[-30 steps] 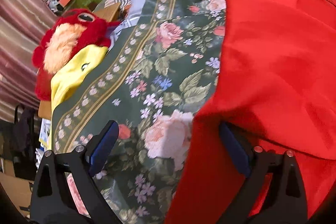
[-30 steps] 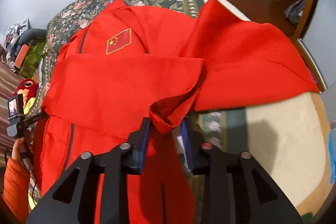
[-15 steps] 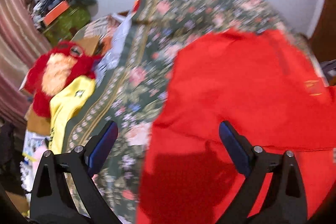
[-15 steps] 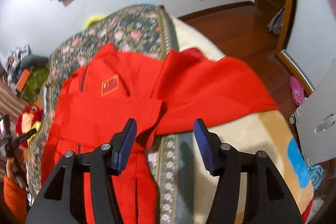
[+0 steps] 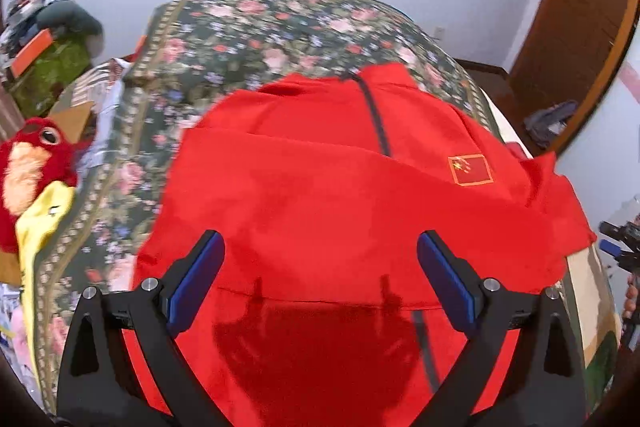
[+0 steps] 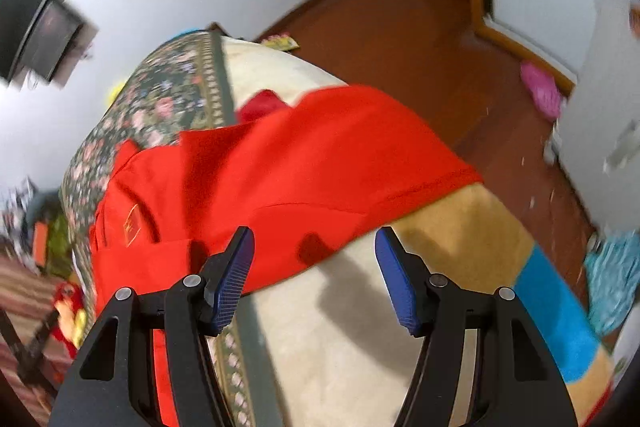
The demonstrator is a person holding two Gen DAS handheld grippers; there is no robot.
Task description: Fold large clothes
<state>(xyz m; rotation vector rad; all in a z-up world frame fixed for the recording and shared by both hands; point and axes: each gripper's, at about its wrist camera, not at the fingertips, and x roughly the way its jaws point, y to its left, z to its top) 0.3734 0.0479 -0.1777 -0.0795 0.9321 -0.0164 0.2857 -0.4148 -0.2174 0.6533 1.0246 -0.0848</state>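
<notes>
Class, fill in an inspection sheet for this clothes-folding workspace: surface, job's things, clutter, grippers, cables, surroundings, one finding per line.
Surface: bed with a floral bedspread, and a cream blanket on one side.
Job's things: red jacket spread on the bed, dark zip up the front, flag patch on the chest, one sleeve lying out over the cream blanket.
Clutter: red plush toy and a yellow cloth beside the bed; a pile of things by the wall.
Grippers: left gripper open above the jacket, holding nothing; right gripper open, nothing between the pads.
Cables: nothing seen clearly.
Surroundings: white walls, wooden floor, wall-mounted screen, pink slipper.
</notes>
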